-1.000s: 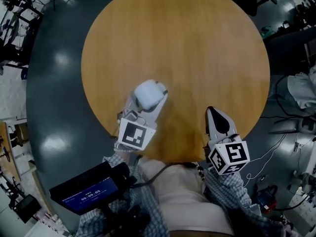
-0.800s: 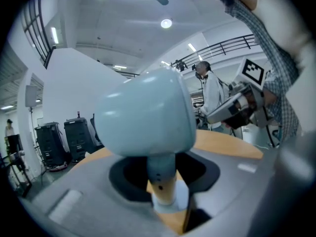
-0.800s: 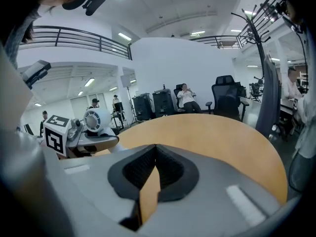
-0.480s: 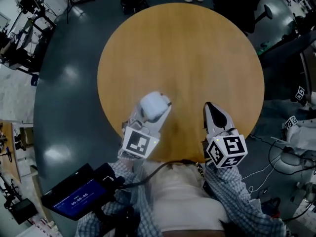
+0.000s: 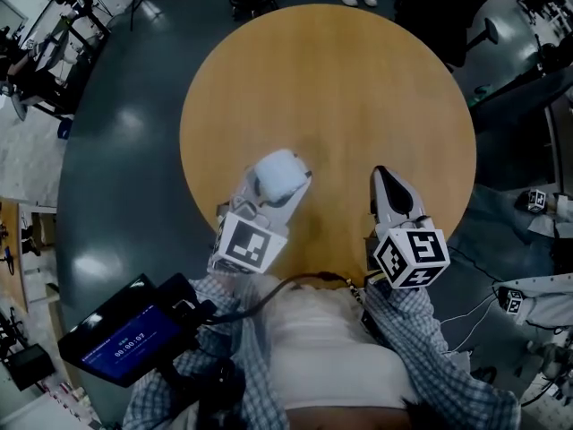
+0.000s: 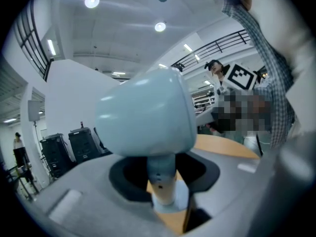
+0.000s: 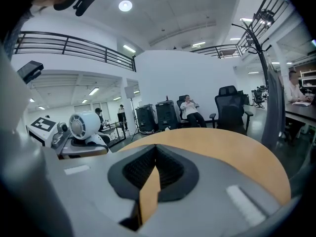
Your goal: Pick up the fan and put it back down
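A small white desk fan [image 5: 277, 176] sits between the jaws of my left gripper [image 5: 271, 193], above the near part of the round wooden table [image 5: 340, 88]. In the left gripper view the fan's rounded head [image 6: 143, 112] fills the middle. Its thin stem [image 6: 162, 179] is clamped in my left gripper [image 6: 163, 186], with the small base just below. My right gripper [image 5: 383, 182] hovers to the right of the fan, apart from it, shut and empty. In the right gripper view its jaws [image 7: 154, 169] meet over the tabletop, and the fan [image 7: 84, 125] shows at far left.
The table's near edge [image 5: 313, 276] runs just under both grippers. A black device with a lit screen [image 5: 125, 343] hangs at the person's left side. Dark floor rings the table, with cables and gear at right [image 5: 528, 285]. Office chairs [image 7: 229, 107] and seated people stand beyond the table.
Both grippers have come up a little, the left one still carrying the fan. The head camera has shifted, so the table sits differently in the picture.
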### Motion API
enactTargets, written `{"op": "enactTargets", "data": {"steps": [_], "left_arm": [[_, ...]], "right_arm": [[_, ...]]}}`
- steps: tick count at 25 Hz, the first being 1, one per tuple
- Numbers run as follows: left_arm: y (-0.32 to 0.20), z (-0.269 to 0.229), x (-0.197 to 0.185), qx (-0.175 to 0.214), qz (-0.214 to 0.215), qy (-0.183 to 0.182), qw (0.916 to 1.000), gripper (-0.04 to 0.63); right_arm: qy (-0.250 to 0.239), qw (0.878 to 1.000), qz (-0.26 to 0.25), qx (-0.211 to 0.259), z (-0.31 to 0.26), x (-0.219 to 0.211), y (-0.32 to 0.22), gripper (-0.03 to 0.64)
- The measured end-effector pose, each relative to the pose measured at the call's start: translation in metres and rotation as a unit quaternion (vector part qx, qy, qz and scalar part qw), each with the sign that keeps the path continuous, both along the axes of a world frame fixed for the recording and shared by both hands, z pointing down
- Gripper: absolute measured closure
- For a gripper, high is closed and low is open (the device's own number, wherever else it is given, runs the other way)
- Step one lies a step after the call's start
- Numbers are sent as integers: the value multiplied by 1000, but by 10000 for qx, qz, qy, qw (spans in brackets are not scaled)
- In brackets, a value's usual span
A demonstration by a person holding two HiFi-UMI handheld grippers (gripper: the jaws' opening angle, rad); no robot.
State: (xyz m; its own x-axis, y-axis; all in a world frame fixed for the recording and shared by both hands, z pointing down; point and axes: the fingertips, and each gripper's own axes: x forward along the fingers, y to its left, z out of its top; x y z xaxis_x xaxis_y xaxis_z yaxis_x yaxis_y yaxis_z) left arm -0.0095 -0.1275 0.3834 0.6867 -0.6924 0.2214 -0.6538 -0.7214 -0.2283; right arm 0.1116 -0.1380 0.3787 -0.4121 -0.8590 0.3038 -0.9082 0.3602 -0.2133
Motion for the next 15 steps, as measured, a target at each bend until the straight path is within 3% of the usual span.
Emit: {"op": "enactTargets", "data": {"steps": [8, 15], "left_arm": [[-1, -15, -16, 55, -213, 132, 9997, 456], [-6, -18, -23, 107, -333, 14, 9994, 456]], "right_arm": [[89, 9999, -47, 7, -15, -8, 6, 614], [111, 9999, -84, 14, -18, -8, 6, 614]]}}
